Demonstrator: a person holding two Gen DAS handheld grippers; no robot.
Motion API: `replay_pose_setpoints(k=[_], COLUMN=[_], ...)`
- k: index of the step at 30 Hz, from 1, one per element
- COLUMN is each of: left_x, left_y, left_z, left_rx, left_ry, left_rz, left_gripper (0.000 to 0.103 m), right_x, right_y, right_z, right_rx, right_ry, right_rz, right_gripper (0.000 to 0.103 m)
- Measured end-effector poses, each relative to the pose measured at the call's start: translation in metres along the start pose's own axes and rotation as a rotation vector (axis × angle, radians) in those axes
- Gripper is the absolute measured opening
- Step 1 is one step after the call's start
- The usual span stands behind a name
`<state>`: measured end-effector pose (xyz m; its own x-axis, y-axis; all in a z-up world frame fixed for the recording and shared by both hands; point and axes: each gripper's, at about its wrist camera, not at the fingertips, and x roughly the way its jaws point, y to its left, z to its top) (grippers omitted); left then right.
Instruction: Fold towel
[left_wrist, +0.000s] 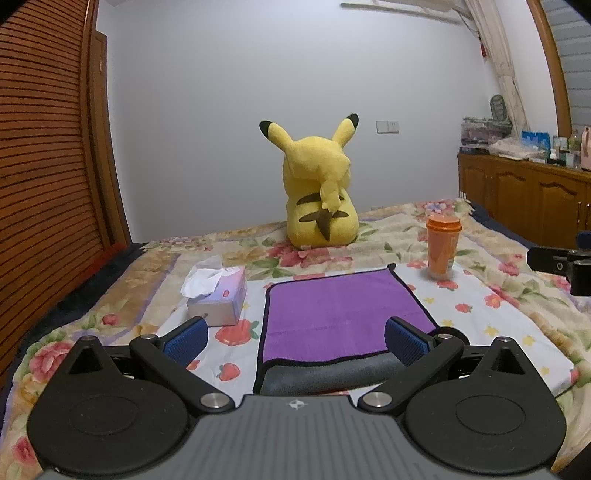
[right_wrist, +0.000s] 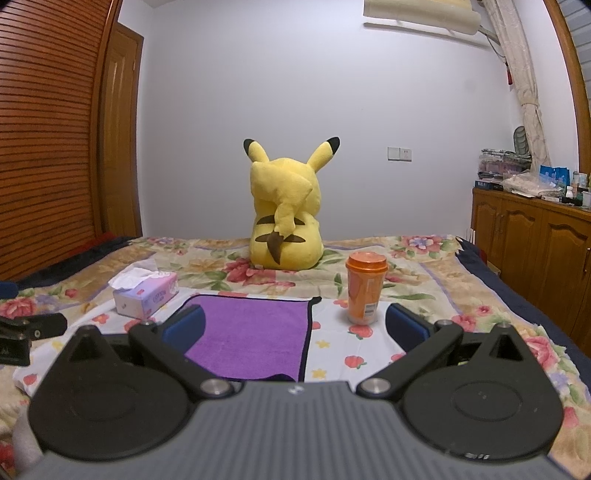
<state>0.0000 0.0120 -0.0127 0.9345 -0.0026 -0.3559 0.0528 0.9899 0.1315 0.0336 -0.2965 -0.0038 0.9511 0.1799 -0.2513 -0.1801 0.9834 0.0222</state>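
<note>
A purple towel with a dark hem lies flat on the bed; its near edge is turned over and shows a grey underside. It also shows in the right wrist view. My left gripper is open and empty, its blue pads spread above the towel's near edge. My right gripper is open and empty, above the towel's near right corner. Part of the right gripper shows at the left view's right edge.
A yellow plush toy sits at the far side of the bed. A tissue box stands left of the towel. An orange lidded cup stands right of it. A wooden cabinet lines the right wall.
</note>
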Motion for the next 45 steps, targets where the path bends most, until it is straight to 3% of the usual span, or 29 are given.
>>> replay_pose_setpoints(k=[26,45], left_x=[0.052,0.111], left_y=[-0.001,0.011], left_z=[-0.005,-0.002], left_rx=[0.039,0.037], left_ry=[0.138,0.206], left_rz=[-0.022,-0.058], left_gripper=[0.103,0.103], right_x=[0.053,0.098], right_y=[0.006,0.013], right_z=[-0.011,-0.015], right_rx=[-0.062,-0.106], right_ry=[0.129,0.218], right_rz=[0.002,0.089], right_gripper=[0.103,0.103])
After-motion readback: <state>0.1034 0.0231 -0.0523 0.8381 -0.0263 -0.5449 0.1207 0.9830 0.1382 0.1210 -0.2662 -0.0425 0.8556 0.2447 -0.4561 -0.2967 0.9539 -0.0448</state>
